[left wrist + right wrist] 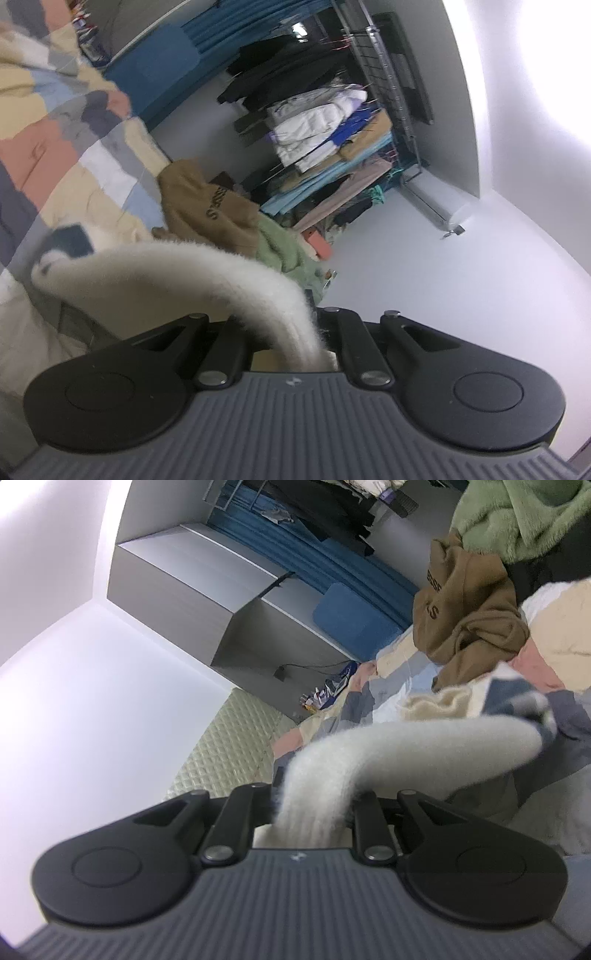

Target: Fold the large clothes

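A patchwork quilt (55, 155) spreads across the bed, with a brown hoodie (469, 620) and a green fleece (517, 517) heaped on it. Above the quilt hangs a white fuzzy garment (207, 280), stretched between the left tongs (295, 332) and right tongs (314, 808), both clenched on its edge

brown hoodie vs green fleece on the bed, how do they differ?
The brown hoodie is smooth knit with dark printed lettering; the green fleece is fuzzy and plain. Brown lies nearer the white garment both grippers hold; green sits beyond it. Both are crumpled, unfolded, touching each other.
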